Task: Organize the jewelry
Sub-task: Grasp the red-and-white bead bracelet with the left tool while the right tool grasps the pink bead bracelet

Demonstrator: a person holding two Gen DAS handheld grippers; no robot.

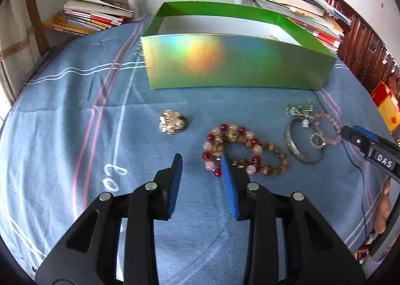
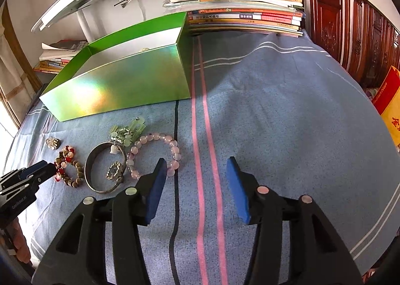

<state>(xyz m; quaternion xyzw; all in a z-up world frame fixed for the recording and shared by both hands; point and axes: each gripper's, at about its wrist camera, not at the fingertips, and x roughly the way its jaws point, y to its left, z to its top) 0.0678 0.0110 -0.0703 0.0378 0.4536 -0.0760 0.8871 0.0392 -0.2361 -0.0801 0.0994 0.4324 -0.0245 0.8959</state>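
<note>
Fingers of the left gripper (image 1: 201, 160) stand spread and empty just beside the red-and-brown bead bracelet (image 1: 240, 151) on the blue cloth, the right gripper (image 2: 197, 165) likewise spread, so pickup seems next, then the green box (image 1: 232, 64).

Open right gripper (image 2: 197, 180) beside pink bead bracelet (image 2: 160, 152)

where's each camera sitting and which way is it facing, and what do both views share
Left wrist: sits on the left gripper, angled down at the red and brown bead bracelets; its open fingers show, with the right gripper at the edge.
Right wrist: sits on the right gripper, angled down at the blue cloth; its open fingers show, with the left gripper at the edge.
Shared: green box, silver bangle, pink bead bracelet.
</note>
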